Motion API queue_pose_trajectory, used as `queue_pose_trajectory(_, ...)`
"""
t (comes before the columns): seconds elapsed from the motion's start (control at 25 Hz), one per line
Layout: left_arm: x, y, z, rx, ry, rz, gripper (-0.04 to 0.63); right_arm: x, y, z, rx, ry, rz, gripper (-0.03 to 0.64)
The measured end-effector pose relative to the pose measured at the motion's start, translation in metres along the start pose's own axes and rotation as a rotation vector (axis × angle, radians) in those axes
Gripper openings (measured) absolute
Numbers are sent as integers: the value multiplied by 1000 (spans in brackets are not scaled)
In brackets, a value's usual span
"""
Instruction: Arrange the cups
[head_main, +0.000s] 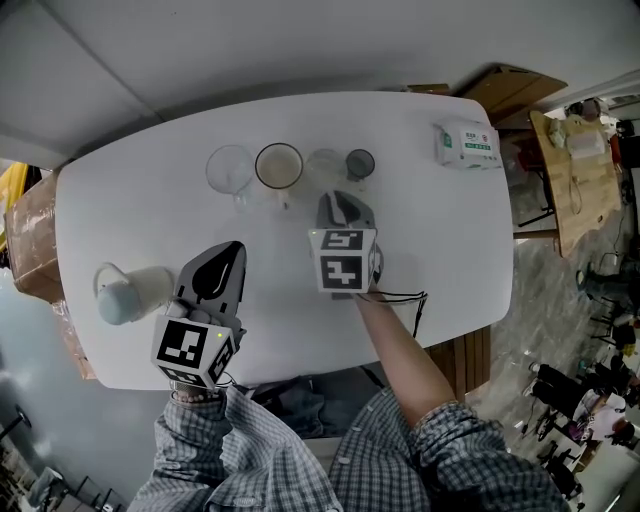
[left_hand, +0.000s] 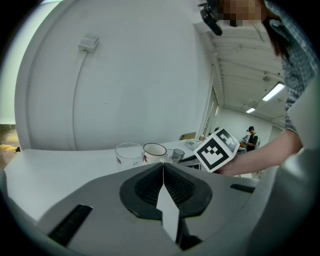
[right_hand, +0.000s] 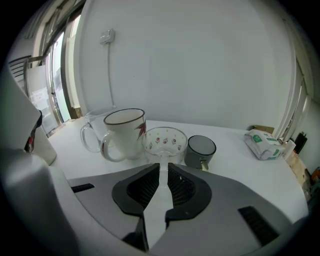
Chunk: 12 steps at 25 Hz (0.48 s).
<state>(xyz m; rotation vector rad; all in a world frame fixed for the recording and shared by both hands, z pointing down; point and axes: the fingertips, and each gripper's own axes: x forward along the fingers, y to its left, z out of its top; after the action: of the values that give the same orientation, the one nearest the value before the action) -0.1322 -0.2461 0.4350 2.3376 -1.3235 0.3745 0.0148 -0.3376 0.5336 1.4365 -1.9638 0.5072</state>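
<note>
My left gripper (head_main: 232, 250) nearest, jaws together, empty, white cup (head_main: 127, 292) beside it, pose unclear, my right gripper (head_main: 345, 198), jaws all but together, empty, far row on the surface (head_main: 440, 230): glass mug (head_main: 230, 168), white mug (head_main: 279, 166), faint small glass cup (head_main: 325, 162), grey cup (head_main: 360, 162).

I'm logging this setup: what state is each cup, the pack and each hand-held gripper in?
Glass mug: upright, empty.
White mug: upright.
Glass cup: upright, empty.
Dark cup: upright.
White cup: apart at the left; upright or lying, unclear.
Tissue pack: lying flat.
Left hand-held gripper: shut, empty.
Right hand-held gripper: narrow gap, right against Glass cup; grip unclear.
</note>
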Motion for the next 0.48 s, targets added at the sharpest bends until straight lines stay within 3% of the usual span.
queue_pose_trajectory(0.24,-2,2,-1,-6,8,3,12,5,1,4,43,-10,11,63)
queue_pose_trajectory(0.48,-5,3,-3,-7,6,4,12,-19,1,10,53,-59,94,71)
